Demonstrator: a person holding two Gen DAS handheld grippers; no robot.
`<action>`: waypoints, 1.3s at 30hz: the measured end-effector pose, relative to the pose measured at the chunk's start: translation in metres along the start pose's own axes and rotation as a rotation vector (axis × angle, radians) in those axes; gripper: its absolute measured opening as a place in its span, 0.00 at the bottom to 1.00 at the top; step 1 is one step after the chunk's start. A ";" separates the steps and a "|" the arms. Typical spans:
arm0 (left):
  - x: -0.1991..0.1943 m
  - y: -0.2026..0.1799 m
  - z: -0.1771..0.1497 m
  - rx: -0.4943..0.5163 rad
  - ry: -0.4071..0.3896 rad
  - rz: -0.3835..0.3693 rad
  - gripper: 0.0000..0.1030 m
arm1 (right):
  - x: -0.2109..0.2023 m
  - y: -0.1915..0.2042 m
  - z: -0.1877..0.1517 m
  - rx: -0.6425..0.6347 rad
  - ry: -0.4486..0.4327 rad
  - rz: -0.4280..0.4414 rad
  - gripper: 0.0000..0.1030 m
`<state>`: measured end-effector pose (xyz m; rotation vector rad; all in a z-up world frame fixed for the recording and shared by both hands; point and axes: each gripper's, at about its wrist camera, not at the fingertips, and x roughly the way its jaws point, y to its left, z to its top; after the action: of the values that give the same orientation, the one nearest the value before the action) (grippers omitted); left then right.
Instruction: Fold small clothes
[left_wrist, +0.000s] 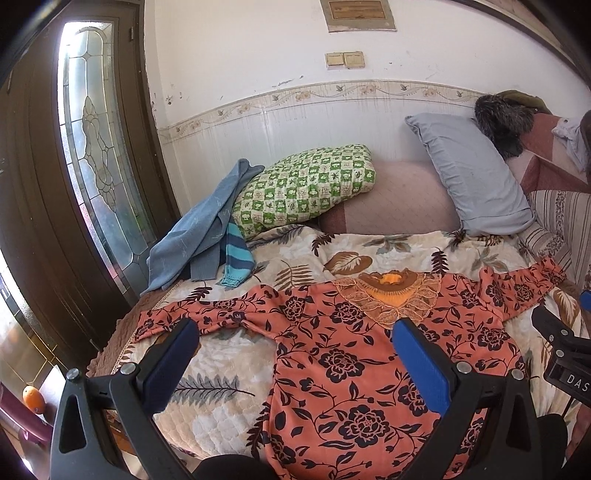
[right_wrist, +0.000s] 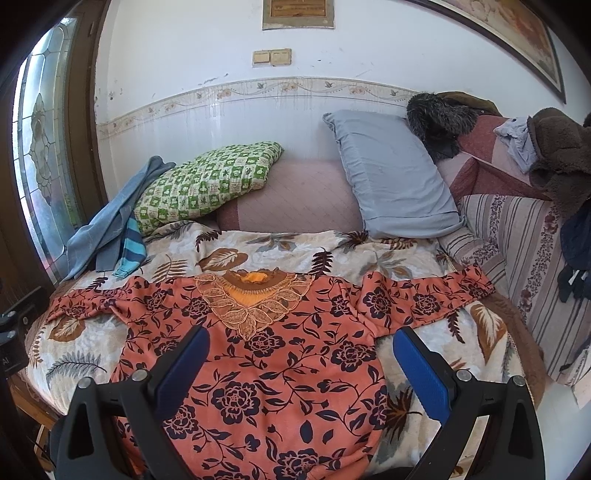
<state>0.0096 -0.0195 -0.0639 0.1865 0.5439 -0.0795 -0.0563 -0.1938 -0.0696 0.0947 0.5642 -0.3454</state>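
An orange top with dark flowers (left_wrist: 354, 362) lies spread flat on the bed, front up, both sleeves stretched out sideways. Its lace collar (left_wrist: 388, 291) points to the far side. It also shows in the right wrist view (right_wrist: 273, 369). My left gripper (left_wrist: 295, 332) is open and empty, hovering above the top's left side near the left sleeve (left_wrist: 199, 314). My right gripper (right_wrist: 301, 343) is open and empty above the top's right side near the right sleeve (right_wrist: 428, 291). Part of the right gripper shows at the right edge of the left wrist view (left_wrist: 565, 350).
A leaf-print blanket (left_wrist: 229, 354) covers the bed. A blue garment pile (left_wrist: 199, 229), a green checked pillow (left_wrist: 306, 184) and a grey pillow (left_wrist: 469, 170) lie at the far side. A dark door (left_wrist: 55, 184) stands left. Striped cushions with dark clothes (right_wrist: 535, 236) are right.
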 end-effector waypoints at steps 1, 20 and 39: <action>0.000 0.000 0.000 0.001 -0.002 -0.001 1.00 | 0.000 0.001 0.000 -0.003 -0.002 -0.003 0.98; 0.004 0.000 -0.005 -0.002 0.011 -0.004 1.00 | 0.001 0.004 -0.001 -0.009 0.006 -0.004 0.98; 0.025 0.005 -0.010 0.007 0.042 0.012 1.00 | 0.018 0.003 -0.005 -0.016 0.034 -0.009 0.98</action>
<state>0.0261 -0.0132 -0.0844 0.1985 0.5842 -0.0654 -0.0437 -0.1951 -0.0831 0.0831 0.6011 -0.3485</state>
